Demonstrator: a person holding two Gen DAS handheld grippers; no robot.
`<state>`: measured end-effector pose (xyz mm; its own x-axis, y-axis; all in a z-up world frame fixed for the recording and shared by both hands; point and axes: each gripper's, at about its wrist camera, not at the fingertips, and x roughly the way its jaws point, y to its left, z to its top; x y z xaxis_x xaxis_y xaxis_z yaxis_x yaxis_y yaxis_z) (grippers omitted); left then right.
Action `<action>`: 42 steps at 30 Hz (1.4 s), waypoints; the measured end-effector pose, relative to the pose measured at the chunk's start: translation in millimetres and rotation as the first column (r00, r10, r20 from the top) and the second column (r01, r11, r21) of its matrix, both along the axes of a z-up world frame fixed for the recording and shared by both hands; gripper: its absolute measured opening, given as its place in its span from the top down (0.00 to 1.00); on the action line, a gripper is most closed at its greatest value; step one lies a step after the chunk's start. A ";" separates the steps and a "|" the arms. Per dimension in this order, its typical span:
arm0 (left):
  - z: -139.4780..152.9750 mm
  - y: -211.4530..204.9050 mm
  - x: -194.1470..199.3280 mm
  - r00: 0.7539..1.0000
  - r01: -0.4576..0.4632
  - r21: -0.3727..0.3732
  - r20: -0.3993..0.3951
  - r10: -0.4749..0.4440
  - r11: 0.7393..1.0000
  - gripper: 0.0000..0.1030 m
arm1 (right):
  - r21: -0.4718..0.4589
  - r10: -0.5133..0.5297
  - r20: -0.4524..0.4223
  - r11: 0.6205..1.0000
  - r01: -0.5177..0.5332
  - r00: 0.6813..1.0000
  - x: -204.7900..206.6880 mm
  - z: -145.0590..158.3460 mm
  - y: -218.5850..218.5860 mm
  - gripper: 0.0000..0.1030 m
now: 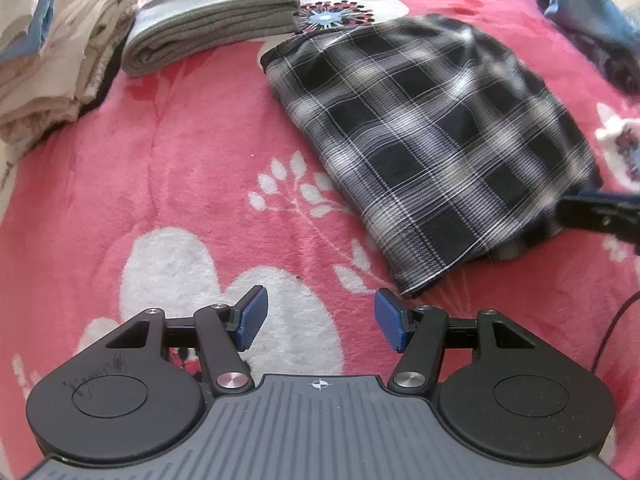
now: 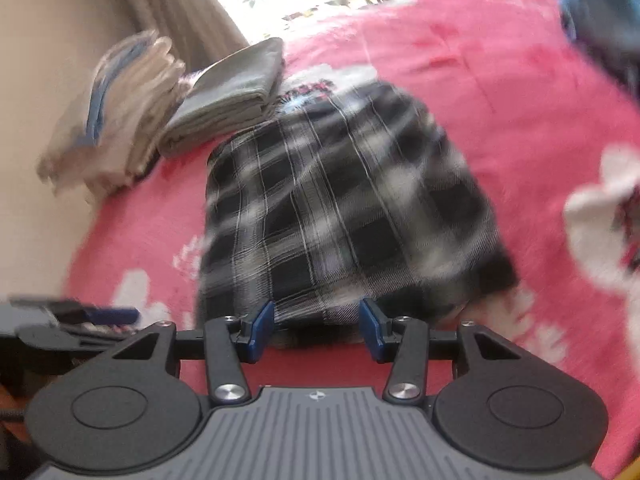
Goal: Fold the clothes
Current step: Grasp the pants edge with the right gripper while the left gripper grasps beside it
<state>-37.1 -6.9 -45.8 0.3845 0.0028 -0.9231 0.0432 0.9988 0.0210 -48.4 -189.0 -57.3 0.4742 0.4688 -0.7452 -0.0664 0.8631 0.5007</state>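
A black-and-white checked garment (image 1: pixel 432 140), folded into a rough rectangle, is seen lying flat on a pink blanket (image 1: pixel 180 152) printed with white flowers. In the left wrist view it is placed to the right of the middle, with its near corner just beyond the right blue pad.

The left gripper (image 1: pixel 320 322) is held above bare blanket, pointed steeply down. Its fingers (image 1: pixel 252 318) are kept about half apart and nothing is held between them; no cloth is touched.

The right gripper (image 2: pixel 317 330) is seen at the near edge of the checked garment. Its fingers (image 2: pixel 262 332) are likewise kept about half apart, and the garment's near edge is seen just beyond and between the pads. Because of blur, it cannot be told whether the cloth is touched; no grip is shown.

Behind the garment, a folded grey-green towel (image 1: pixel 212 20) is laid, and to its left a stack of pale folded clothes (image 1: pixel 52 40) is piled. A crumpled blue garment (image 1: pixel 592 12) is left at the far right.
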 end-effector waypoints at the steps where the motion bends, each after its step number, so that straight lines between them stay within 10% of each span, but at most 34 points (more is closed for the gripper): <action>1: 0.7 2.7 0.1 1.000 -0.008 -0.012 0.004 0.008 1.000 0.42 | 0.060 -0.027 -0.035 0.998 0.029 0.999 0.8 -7.7 -5.5 0.52; 17: 2.0 25.1 7.8 0.996 -0.075 -0.104 0.047 0.080 0.992 0.42 | 0.491 -0.250 -0.289 0.790 0.367 0.924 26.1 -78.6 -27.7 0.49; 25: -4.4 44.9 18.6 0.994 -0.076 -0.224 0.054 0.091 0.972 0.42 | 0.523 -0.188 -0.329 0.780 0.344 0.925 23.2 -88.5 2.9 0.49; 32: -9.5 71.4 33.7 0.989 -0.076 -0.466 0.074 0.125 0.881 0.42 | 0.548 -0.182 -0.292 0.773 0.320 0.939 37.3 -93.5 19.7 0.55; 36: -20.8 80.5 45.4 0.995 -0.066 -0.600 0.017 0.095 0.797 0.43 | 0.587 -0.194 -0.335 0.723 0.365 0.922 33.7 -105.7 11.3 0.82; 42: -40.1 82.1 56.1 0.996 -0.089 -0.728 -0.060 0.066 0.679 0.42 | 0.655 -0.193 -0.341 0.654 0.380 0.920 35.2 -105.4 6.7 0.85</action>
